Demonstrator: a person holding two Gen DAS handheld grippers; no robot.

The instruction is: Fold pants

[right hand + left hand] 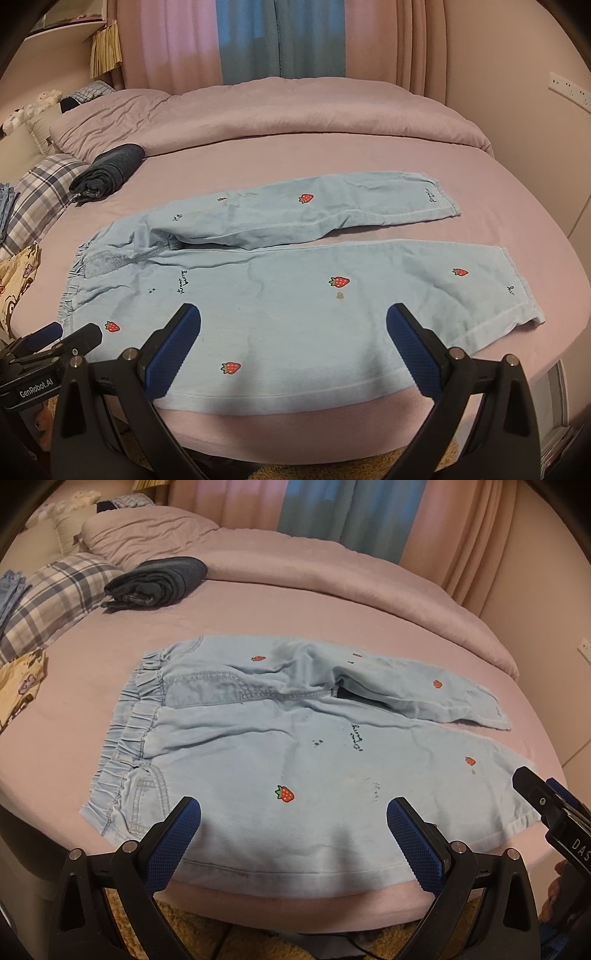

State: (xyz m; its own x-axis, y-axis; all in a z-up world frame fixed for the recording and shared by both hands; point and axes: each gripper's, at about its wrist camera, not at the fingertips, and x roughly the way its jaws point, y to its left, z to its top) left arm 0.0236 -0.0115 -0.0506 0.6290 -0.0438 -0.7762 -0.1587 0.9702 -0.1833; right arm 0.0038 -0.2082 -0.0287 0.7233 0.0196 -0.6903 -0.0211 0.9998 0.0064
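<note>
We've got the pale blue denim pants with red strawberry patches lying flat on the pink bedsheet, gathered elastic waistband to the left and the two legs splayed apart to the right, a layout that looks meant to let the far leg be brought over the near one, and no fold is made yet. Both our left gripper and right gripper hover just off the near edge of the pants, ribbed blue pads spread wide and holding nothing, while a rolled dark navy garment sits well beyond the waistband
</note>
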